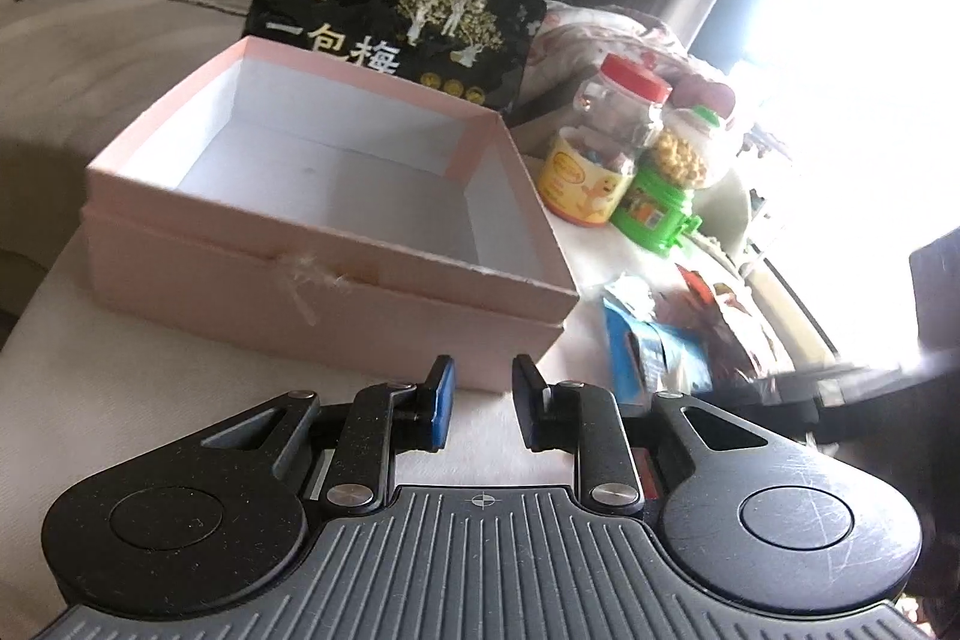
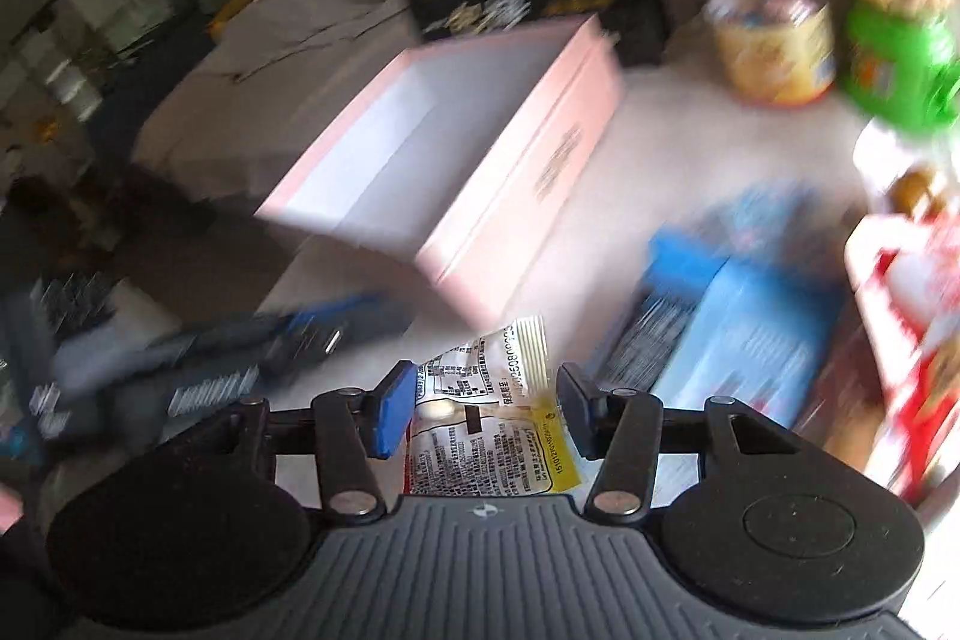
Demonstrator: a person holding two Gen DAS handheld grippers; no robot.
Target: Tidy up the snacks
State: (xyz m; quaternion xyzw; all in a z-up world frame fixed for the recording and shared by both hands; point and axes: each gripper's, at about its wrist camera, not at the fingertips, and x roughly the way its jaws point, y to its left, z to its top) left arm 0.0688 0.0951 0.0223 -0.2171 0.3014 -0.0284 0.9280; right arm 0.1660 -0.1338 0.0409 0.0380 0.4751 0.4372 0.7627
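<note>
An open pink box (image 1: 336, 220) with a white, empty inside sits on the pale table; it also shows in the right wrist view (image 2: 480, 160). My left gripper (image 1: 483, 400) is open and empty, just before the box's near wall. My right gripper (image 2: 486, 409) has a white and yellow snack packet (image 2: 498, 418) between its fingers, above the table near the box's corner; the jaws stand wide, and whether the pads press the packet is unclear. A blue snack pack (image 2: 738, 316) lies to the right; it also shows in the left wrist view (image 1: 648, 346).
A black plum bag (image 1: 408, 10) leans behind the box. A red-lidded jar (image 1: 624, 112), a yellow tub (image 1: 582, 184) and a green-based jar (image 1: 666, 190) stand at the right. A red packet (image 2: 918, 316) lies at the far right. The other gripper (image 2: 180, 358) is blurred at left.
</note>
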